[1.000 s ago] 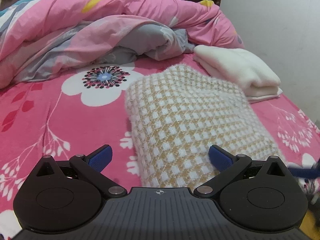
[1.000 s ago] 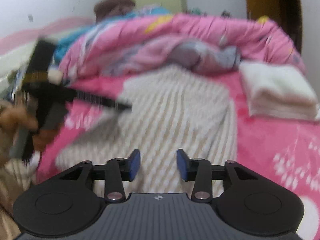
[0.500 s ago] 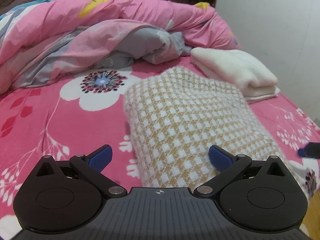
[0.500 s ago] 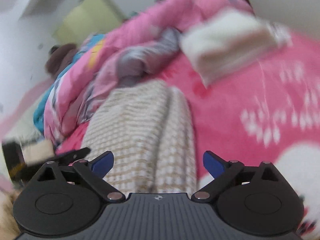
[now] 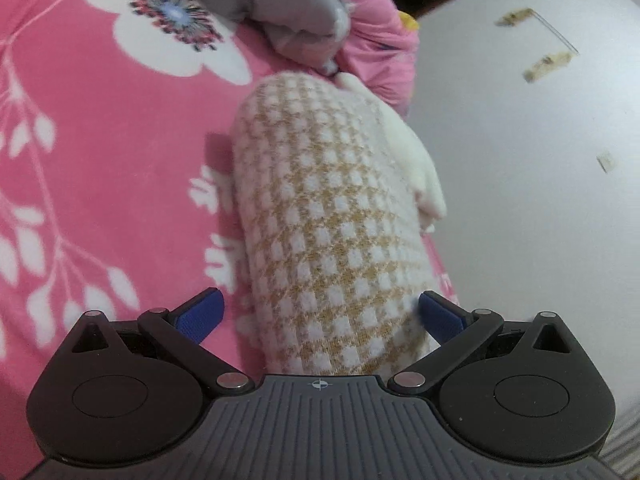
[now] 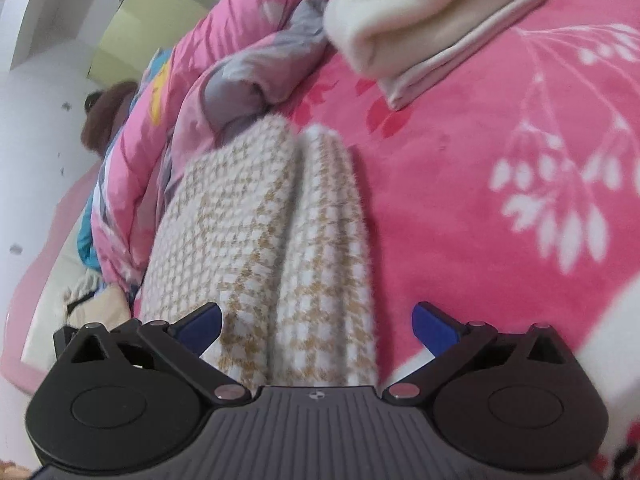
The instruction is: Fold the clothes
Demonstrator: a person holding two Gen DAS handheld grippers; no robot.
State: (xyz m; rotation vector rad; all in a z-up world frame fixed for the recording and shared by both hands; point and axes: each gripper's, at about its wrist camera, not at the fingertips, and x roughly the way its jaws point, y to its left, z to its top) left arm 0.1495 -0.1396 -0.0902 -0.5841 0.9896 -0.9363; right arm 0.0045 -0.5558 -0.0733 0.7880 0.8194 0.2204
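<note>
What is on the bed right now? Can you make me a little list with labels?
surface: pink flowered bed sheet
main garment: folded tan-and-white checked sweater, lying on the sheet
other garment: folded cream top, farther back
bedding: rumpled pink and grey quilt behind the sweater
left gripper: open, astride the sweater's near end
right gripper: jaws opening, sweater between them, pads not pressing

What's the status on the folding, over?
Left gripper open, straddling folded checked sweater. Right gripper opening, same sweater between jaws, not pinched. Folded white garment lies beyond, clear of both.
</note>
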